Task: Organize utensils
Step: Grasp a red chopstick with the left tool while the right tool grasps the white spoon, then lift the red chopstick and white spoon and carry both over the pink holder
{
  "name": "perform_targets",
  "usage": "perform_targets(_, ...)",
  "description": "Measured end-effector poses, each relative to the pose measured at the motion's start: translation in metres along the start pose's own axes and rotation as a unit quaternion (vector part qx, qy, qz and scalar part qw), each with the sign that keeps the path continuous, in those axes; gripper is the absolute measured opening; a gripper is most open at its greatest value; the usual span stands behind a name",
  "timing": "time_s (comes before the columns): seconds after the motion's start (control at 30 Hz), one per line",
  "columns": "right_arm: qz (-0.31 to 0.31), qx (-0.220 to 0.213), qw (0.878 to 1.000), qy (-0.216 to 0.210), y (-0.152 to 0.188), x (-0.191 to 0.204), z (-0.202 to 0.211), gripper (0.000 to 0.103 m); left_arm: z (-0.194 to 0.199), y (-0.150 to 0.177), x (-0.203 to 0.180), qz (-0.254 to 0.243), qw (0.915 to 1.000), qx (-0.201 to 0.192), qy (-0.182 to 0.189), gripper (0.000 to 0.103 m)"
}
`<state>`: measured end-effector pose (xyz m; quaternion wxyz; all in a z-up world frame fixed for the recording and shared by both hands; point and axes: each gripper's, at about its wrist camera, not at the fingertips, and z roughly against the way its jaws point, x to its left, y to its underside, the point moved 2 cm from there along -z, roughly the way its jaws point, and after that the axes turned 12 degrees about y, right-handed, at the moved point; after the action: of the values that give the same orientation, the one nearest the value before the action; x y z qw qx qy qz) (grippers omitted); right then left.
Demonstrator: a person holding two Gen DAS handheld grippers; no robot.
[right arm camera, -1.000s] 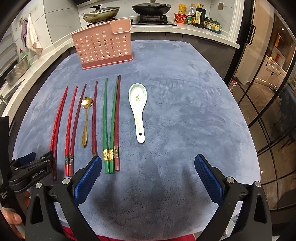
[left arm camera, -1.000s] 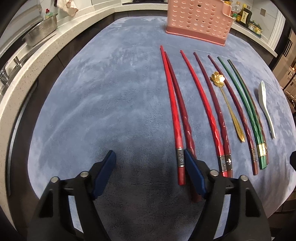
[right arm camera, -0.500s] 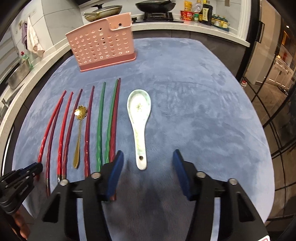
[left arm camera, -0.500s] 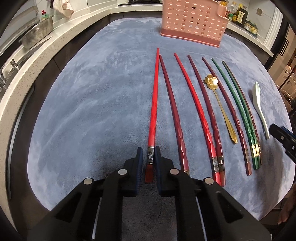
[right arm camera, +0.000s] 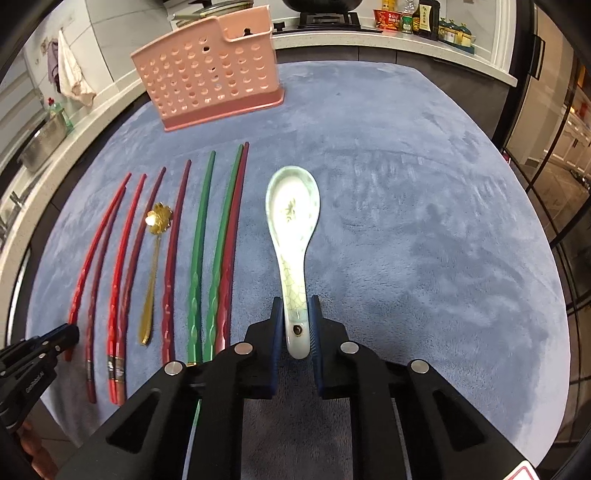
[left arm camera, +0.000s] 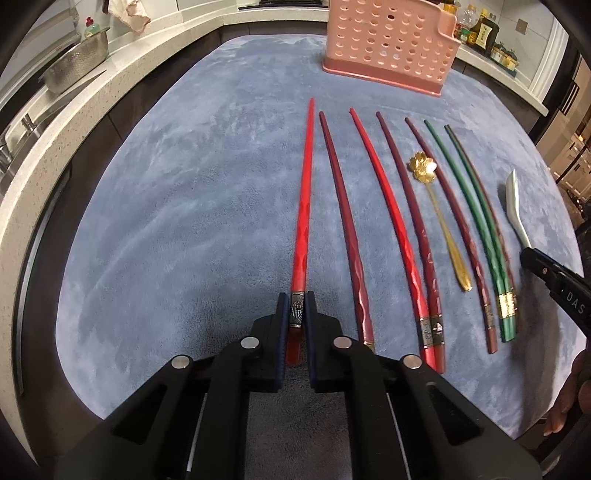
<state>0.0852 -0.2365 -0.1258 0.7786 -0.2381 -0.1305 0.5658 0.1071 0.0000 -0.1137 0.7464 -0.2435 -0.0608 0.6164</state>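
Blue-grey plush cloth (left arm camera: 177, 221) covers the kitchen table, with pale stone counters curving round its far side. On it, the left gripper (left arm camera: 296, 312) is clamped on the thick end of a bright red chopstick (left arm camera: 303, 206), its blue pads pressing the metal band on either side; the stick points away toward a pink perforated utensil holder (left arm camera: 388, 40) standing at the far edge of the cloth. Just to the right lie more chopsticks in a loose row: dark maroon and red ones (left arm camera: 391, 229), then a green pair (left arm camera: 476, 221), with a gold flower-headed spoon (left arm camera: 437, 214) lying among the maroon sticks. The right gripper (right arm camera: 296, 325) is closed round the handle of a white-and-green ceramic soup spoon (right arm camera: 293, 229), whose bowl faces up and points toward the holder; whether the spoon is lifted off the cloth I cannot tell. A steel colander (left arm camera: 75, 66) sits on the left counter, bottles (right arm camera: 417, 16) on the far one
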Motion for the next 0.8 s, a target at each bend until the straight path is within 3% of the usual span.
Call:
perform_targets(0.4, -0.017, -0.053, 0.998, -0.017, -0.027, -0.016, 0.052, 0.008, 0.047, -0.031, -0.002, -0.006, 0.9981, -0.061, 0.007, 0.007)
perform_targets(0.8, -0.042, -0.108, 0.992, -0.05, -0.087, -0.029, 0.098, 0.006, 0.115, -0.11, -0.01, -0.019, 0.9876, -0.154, 0.022, 0.007)
